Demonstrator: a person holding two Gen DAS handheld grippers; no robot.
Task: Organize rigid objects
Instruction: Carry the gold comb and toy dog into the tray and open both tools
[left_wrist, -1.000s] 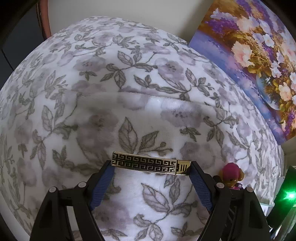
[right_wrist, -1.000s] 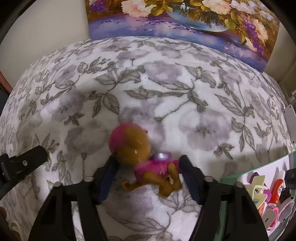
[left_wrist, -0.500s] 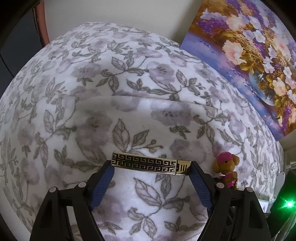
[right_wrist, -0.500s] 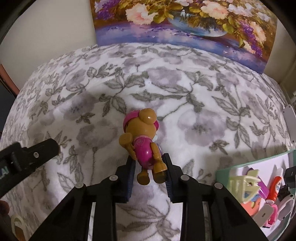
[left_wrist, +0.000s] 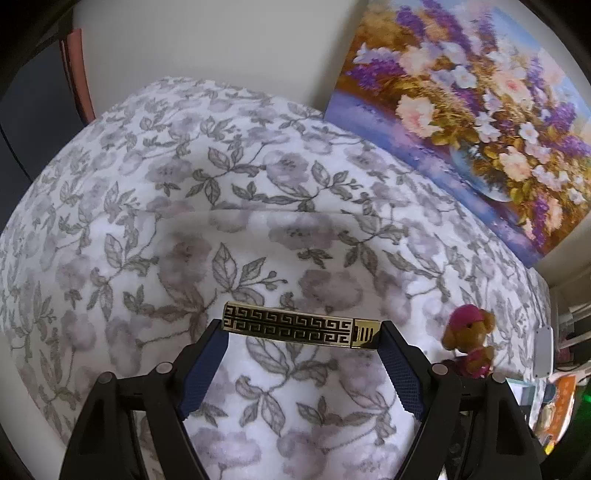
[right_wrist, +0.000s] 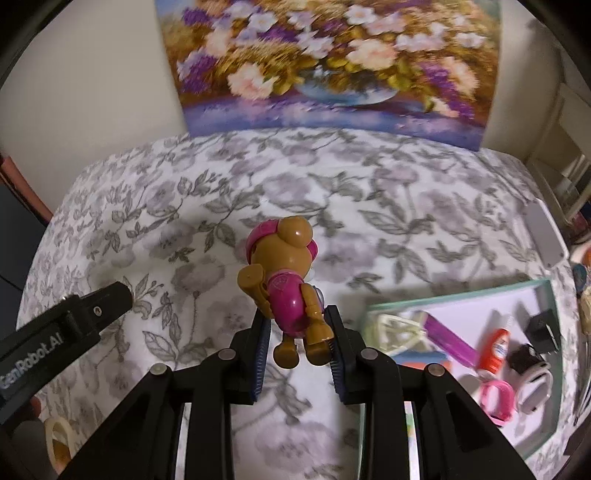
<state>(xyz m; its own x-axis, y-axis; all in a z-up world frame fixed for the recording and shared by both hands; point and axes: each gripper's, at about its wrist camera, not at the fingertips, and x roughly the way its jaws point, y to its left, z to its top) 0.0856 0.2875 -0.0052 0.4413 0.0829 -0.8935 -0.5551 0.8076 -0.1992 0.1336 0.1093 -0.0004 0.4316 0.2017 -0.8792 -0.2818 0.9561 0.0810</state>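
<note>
Left gripper (left_wrist: 301, 332) clamps one gold bar (left_wrist: 301, 328); right gripper (right_wrist: 297, 328) grips one toy pup (right_wrist: 286, 280).

The flower painting (right_wrist: 332, 62) is blurry in the right wrist view, and its top is cut off. The tray (right_wrist: 546, 439) runs off the right side, so its far end is hidden. The small things in it are smeared; the black ones (right_wrist: 539, 328) are too dim to name. In the left wrist view, black parts hide the toy dog's (left_wrist: 470, 339) feet.
</note>
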